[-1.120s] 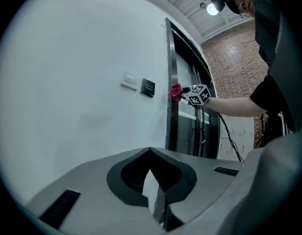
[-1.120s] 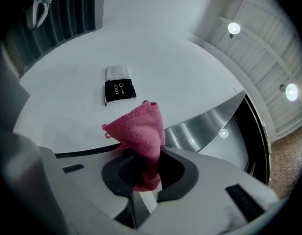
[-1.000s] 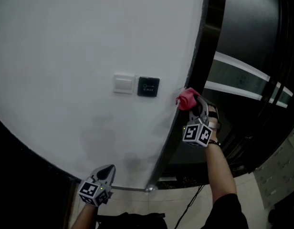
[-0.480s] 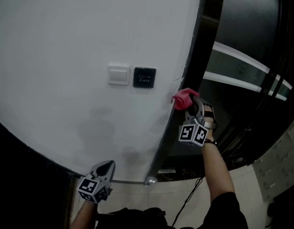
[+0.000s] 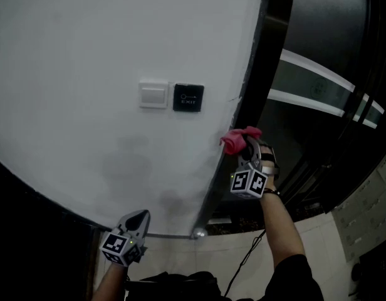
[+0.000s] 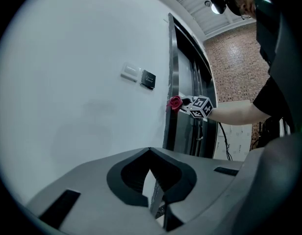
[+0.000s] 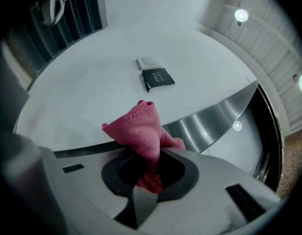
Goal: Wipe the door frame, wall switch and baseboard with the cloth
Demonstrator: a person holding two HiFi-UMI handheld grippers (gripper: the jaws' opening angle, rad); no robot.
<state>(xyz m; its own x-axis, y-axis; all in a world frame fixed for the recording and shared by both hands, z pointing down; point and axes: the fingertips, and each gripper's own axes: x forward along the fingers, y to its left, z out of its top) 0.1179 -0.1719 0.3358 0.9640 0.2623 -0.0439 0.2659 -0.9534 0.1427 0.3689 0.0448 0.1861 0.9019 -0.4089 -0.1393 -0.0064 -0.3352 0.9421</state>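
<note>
The right hand-held gripper [image 5: 246, 150], just right of centre in the head view, is clamped on the pink cloth [image 5: 239, 140], whose bunched end sits against the metal door frame [image 5: 250, 68] (a little below the level of the switch). The frame pass looks under way, with its lower stretch likely left. The white wall switch [image 5: 153, 94], left of centre, and the baseboard, not clearly shown, seem untouched. The left hand-held gripper [image 5: 138, 221] hangs at lower left, its jaws together on nothing.
</note>
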